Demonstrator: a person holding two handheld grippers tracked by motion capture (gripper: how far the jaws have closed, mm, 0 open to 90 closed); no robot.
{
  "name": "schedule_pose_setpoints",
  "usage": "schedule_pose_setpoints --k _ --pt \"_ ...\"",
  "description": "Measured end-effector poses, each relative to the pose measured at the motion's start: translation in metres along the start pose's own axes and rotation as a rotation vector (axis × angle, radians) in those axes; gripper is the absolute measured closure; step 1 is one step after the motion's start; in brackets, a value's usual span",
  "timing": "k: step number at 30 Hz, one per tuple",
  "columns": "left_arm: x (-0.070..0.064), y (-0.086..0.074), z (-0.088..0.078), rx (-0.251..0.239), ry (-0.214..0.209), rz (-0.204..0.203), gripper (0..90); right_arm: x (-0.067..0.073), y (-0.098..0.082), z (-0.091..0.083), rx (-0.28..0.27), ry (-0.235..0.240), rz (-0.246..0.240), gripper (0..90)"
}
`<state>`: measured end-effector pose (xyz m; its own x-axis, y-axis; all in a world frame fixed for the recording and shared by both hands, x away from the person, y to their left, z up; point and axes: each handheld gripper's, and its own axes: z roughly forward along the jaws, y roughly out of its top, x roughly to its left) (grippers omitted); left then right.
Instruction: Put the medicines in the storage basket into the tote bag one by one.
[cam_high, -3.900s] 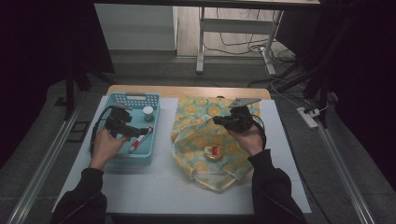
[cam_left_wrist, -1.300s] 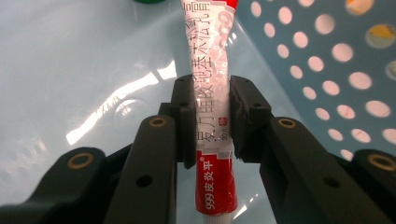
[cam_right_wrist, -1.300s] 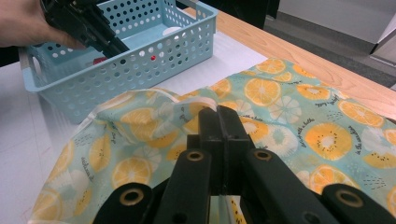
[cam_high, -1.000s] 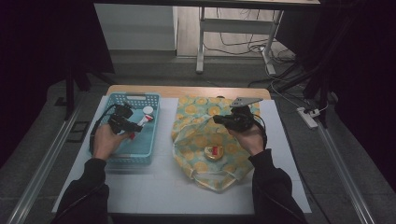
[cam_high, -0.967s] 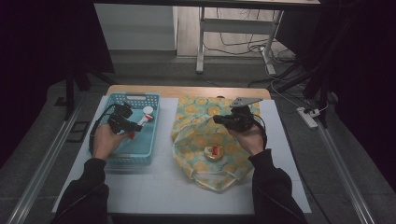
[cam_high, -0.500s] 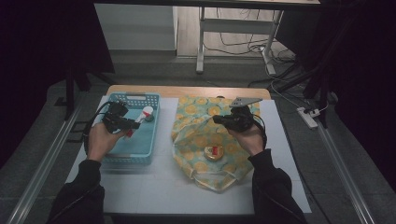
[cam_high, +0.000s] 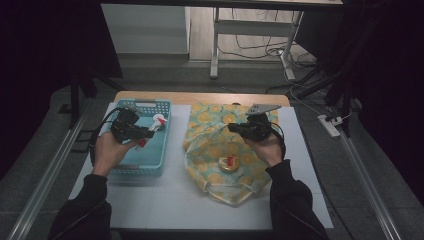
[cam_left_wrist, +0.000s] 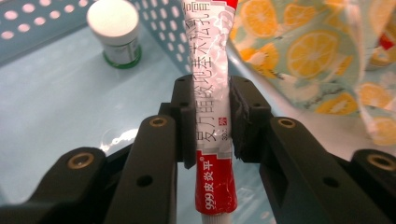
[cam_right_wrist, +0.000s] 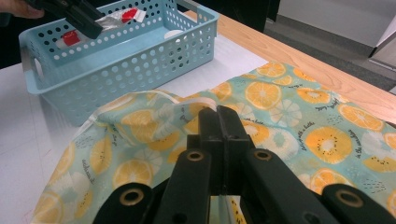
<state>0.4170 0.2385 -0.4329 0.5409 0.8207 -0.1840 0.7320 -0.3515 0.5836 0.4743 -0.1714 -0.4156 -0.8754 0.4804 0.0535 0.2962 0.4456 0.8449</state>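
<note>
Revealing tube (cam_left_wrist: 212, 116) lettering, fingers (cam_left_wrist: 186, 126) clamped, bottle (cam_left_wrist: 115, 31) beyond

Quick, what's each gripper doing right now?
Left gripper: closed on a red-and-silver ointment tube.
Right gripper: closed, pinching the lemon-print turquoise cloth bag.

Basket (cam_high: 150, 150) left of bag (cam_high: 215, 150), bottle (cam_left_wrist: 115, 32) inside.
</note>
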Motion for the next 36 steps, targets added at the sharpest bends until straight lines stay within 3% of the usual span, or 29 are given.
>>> schedule_pose_setpoints --k 20,36 --pt "-0.039 0.009 -0.004 -0.034 -0.085 0.08 72.8 0.0 0.0 0.001 -0.003 -0.004 0.0 90.0" --pt "-0.071 0.019 0.008 -0.033 -0.144 0.15 72.8 0.0 -0.001 0.002 -0.004 -0.004 0.003 90.0"
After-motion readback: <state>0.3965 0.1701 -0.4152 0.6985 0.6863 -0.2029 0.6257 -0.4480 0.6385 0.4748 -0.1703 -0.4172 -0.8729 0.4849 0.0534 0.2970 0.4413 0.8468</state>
